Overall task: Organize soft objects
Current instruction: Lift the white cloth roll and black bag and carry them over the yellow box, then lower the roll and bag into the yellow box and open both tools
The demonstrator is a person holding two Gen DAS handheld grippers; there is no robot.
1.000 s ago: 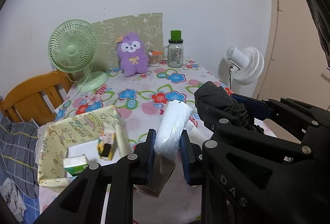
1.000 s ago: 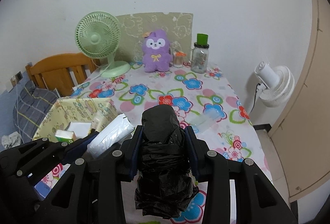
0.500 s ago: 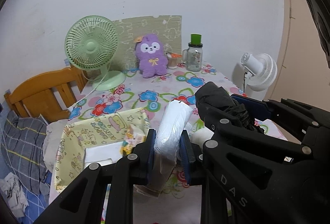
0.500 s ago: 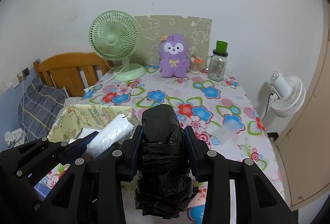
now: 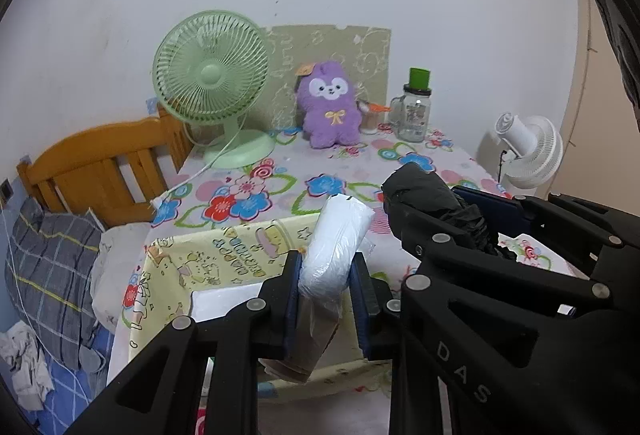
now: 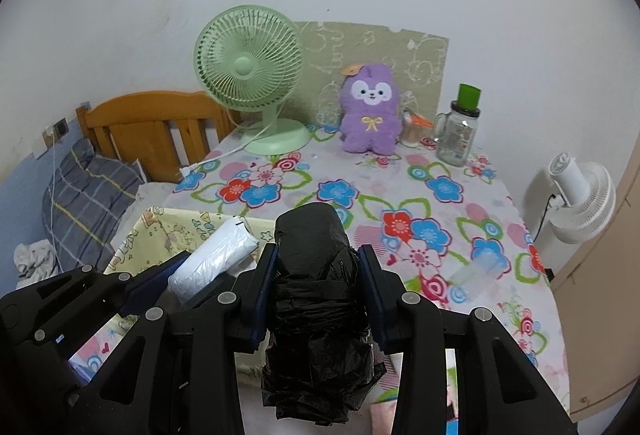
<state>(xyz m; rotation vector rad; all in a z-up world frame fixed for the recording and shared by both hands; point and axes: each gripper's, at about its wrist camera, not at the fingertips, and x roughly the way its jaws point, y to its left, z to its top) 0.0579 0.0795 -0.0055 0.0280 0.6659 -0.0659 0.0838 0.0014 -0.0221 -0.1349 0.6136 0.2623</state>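
Pinching white bag roll (image 5: pixel 335 250) in left gripper (image 5: pixel 326 289) and black bag roll (image 6: pixel 318 275) in right gripper (image 6: pixel 318 293), both raised near yellow storage box (image 5: pixel 224 255), presumably for depositing.

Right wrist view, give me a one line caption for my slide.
Right claw grips a black plastic bag roll above the flowered table, white roll alongside.

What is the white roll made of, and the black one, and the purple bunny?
White roll: seemingly thin plastic bags, glossy and crinkly, slightly see-through.
Black roll: probably thin plastic too, shiny with sharp wrinkles.
Purple bunny: plush fabric, fuzzy and matte; the filling can't be seen.
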